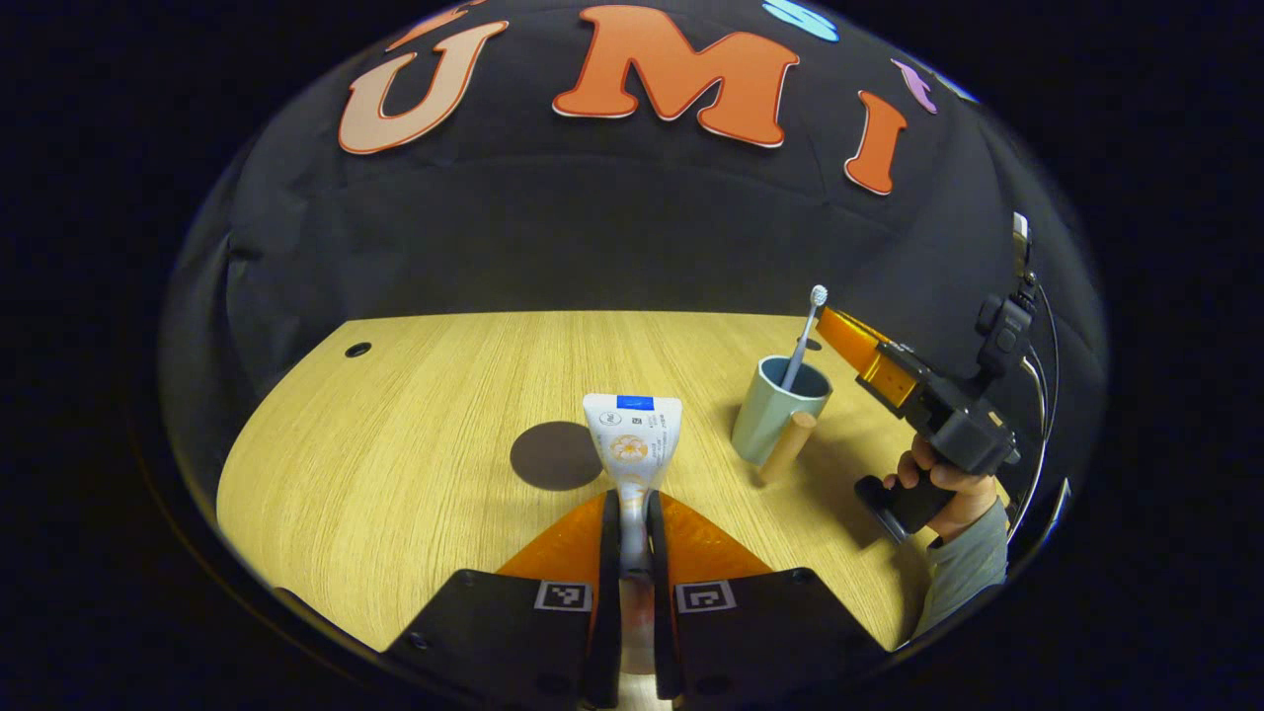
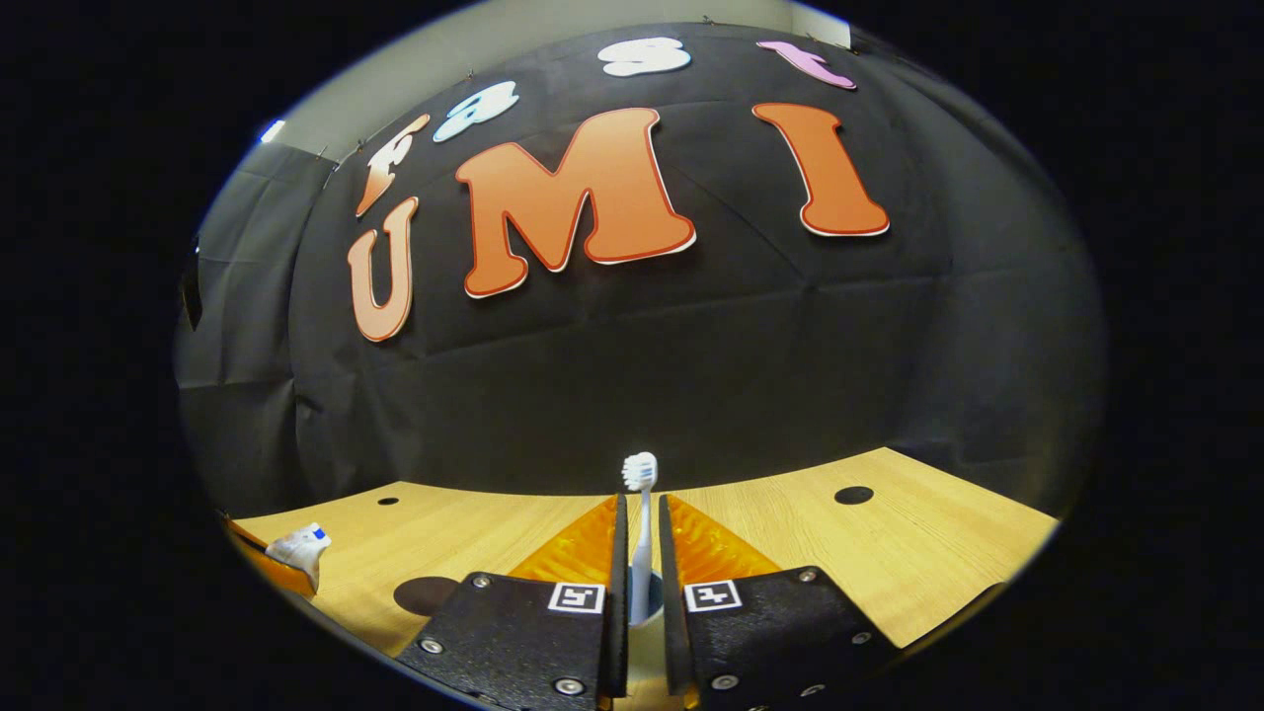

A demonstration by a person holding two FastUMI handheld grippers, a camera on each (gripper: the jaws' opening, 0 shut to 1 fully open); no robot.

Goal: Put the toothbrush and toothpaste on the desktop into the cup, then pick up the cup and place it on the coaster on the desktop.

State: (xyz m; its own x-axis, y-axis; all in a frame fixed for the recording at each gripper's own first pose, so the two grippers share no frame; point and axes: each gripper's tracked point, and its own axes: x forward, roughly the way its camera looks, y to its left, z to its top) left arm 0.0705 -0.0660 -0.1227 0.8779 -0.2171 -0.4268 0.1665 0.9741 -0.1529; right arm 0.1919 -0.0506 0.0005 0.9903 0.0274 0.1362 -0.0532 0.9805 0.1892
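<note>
Toothpaste (image 1: 632, 439): clamped between the two fingers of the left gripper (image 1: 632, 499), flat crimped end pointing forward, lifted clear of the wooden desktop (image 1: 395, 444). In the right gripper view, seen far left as a white tube (image 2: 301, 553) against an orange finger.

Coaster (image 1: 556, 455): dark, round, flat on the desktop, just left of the held tube in the left gripper view; near the front edge, left of the fingers, in the right gripper view (image 2: 425, 594).

Cup (image 1: 780, 410): pale green, upright on the desktop to the right of the tube, apart from the coaster, with a wooden handle (image 1: 787, 446) on the near side.

Toothbrush (image 1: 802, 346): stands in the cup, bristle head up, leaning right towards the orange fingers of the right gripper (image 1: 828, 318). Beyond that, a hand (image 1: 938, 479) around the black grip and a grey sleeve (image 1: 973, 563).

Right gripper (image 2: 643, 504), in its own view: fingers nearly together, toothbrush stem (image 2: 642, 538) upright in the narrow gap. Cannot tell whether the pads press on the stem or merely flank it.

Small round hole (image 1: 358, 350) in the far left corner of the desktop.
</note>
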